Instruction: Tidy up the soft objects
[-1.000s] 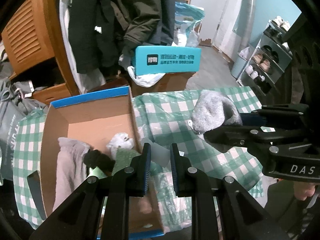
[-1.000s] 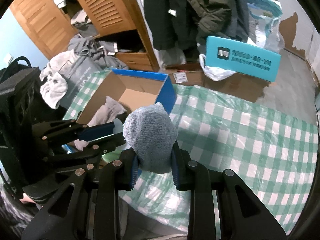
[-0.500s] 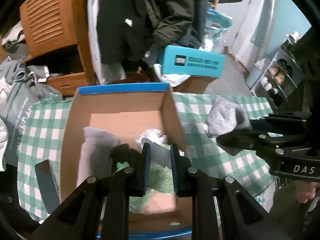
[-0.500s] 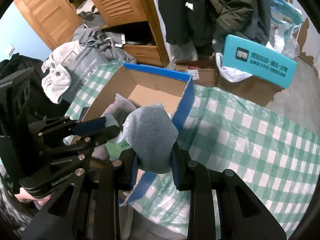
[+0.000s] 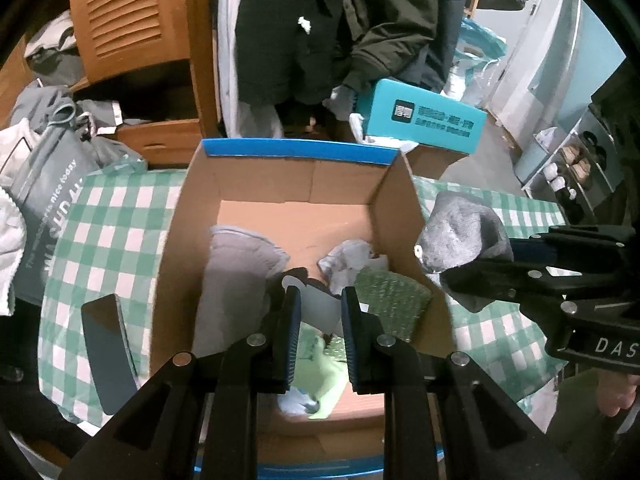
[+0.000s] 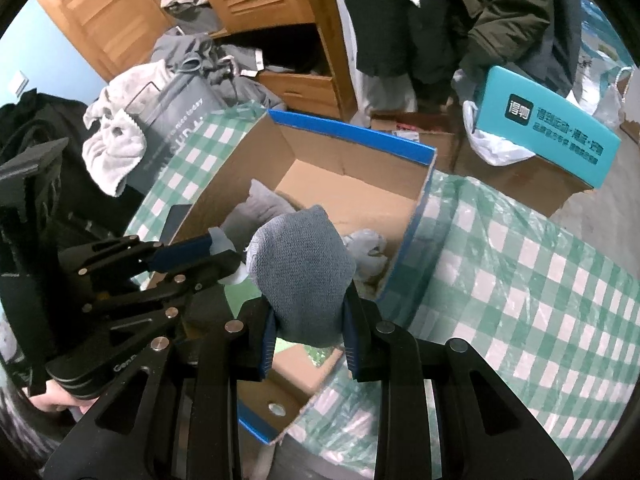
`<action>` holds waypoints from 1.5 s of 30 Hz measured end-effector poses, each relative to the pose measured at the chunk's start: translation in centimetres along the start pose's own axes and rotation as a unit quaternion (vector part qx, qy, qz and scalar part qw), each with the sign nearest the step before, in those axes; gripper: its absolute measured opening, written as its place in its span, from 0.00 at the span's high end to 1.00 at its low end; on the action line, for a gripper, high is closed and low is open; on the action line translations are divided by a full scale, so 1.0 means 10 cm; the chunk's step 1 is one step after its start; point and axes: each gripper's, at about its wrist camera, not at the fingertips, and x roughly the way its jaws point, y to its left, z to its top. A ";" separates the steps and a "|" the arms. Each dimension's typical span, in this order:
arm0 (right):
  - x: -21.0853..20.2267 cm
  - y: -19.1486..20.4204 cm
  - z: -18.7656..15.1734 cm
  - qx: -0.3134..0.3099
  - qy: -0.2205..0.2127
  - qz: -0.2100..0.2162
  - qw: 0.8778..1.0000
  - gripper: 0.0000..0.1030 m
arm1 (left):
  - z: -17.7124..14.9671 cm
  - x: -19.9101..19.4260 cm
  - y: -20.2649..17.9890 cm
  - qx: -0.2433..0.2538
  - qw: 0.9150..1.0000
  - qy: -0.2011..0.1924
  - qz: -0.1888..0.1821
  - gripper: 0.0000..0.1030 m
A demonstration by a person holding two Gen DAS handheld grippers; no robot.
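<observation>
Right tongs (image 6: 308, 336): yours are clamped on a grey knitted sock (image 6: 306, 276), low centre of the right wrist view; the bundle bulges up above the pads.
Sock position: held in the air over the near right corner of the cardboard box (image 6: 352, 184); in the left wrist view it sits at right of frame, just outside the box's right wall (image 5: 460, 240).
Left tongs (image 5: 318, 320): nearly closed on a small pale item (image 5: 320, 306), low centre of frame; you cannot tell what the item is.
Box contents: grey folded cloth (image 5: 236, 268) at left, crumpled light-grey piece (image 5: 348, 260) toward the right wall, green textured cloth (image 5: 388, 300) at lower right.
Box: open top, blue rim, resting on the table's green checked cloth (image 6: 520, 280).
Beside box: dark flat object (image 5: 106, 340) on the checked cloth, lower left.
Background: teal carton (image 5: 420, 120) at upper right, dark coats (image 5: 340, 20) hanging at top centre.
</observation>
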 end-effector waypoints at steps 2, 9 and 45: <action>0.05 0.02 0.00 -0.001 0.004 0.001 1.000 0.72 | -0.01 0.02 0.03 0.000 1.000 0.002 0.005 0.80; 0.12 0.04 0.04 -0.001 0.008 -0.002 1.000 0.70 | -0.02 0.02 0.11 -0.007 1.000 0.004 0.005 0.79; -0.56 -0.07 -0.15 0.001 -0.060 -0.057 0.997 0.35 | 0.04 -0.49 -0.32 0.033 0.998 -0.045 0.036 0.16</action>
